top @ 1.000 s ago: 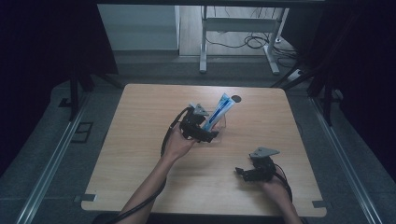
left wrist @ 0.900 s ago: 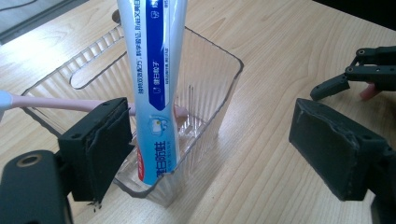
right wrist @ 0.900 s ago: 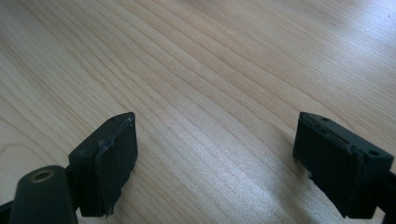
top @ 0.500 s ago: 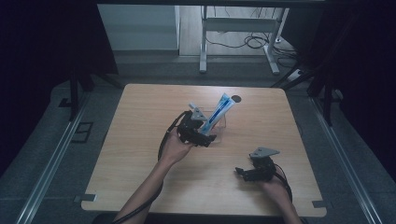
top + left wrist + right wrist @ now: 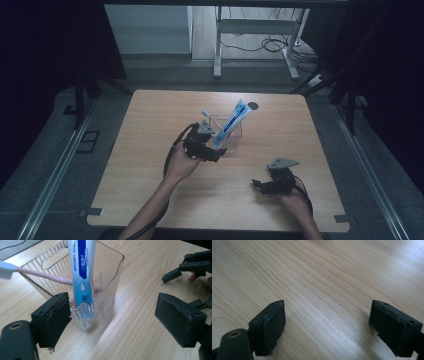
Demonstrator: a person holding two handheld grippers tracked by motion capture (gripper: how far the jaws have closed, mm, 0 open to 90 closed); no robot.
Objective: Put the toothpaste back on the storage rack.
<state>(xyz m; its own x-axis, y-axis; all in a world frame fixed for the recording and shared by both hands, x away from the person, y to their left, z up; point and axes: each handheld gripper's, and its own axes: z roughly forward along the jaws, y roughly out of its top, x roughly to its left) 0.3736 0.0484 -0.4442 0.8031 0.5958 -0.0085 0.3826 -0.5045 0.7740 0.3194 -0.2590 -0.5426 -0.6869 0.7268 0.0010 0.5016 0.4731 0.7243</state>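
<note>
1. Clear ribbed plastic forms the holder [image 5: 100,287], a small open-topped cup standing upright on the wooden table [image 5: 150,190], a little beyond the table's middle in the high view [image 5: 229,135].
2. Inside the holder stands a blue-and-white toothpaste tube [image 5: 82,272], tilted so its top leans up and away past the rim; in the high view the tube [image 5: 234,122] slants toward the far right.
3. Beside the tube, a pink toothbrush [image 5: 42,275] leans across the holder, its white bristled head sticking out over the rim on the left of the left gripper view.
4. At the holder's near side is the left gripper [image 5: 113,317], seen in the high view [image 5: 212,152] at the end of the person's left hand [image 5: 181,165].
5. Its 2 black jaws stand wide apart and clasp nothing; the left jaw sits just beside the holder's near corner, and whether it touches cannot be told, while the other jaw is well clear of it.
6. Well apart, toward the near right of the table, the right gripper [image 5: 265,186] lies low over bare wood.
7. From the right gripper view, that gripper [image 5: 327,327] also has its 2 jaws spread wide, with only the wood grain between them.
</note>
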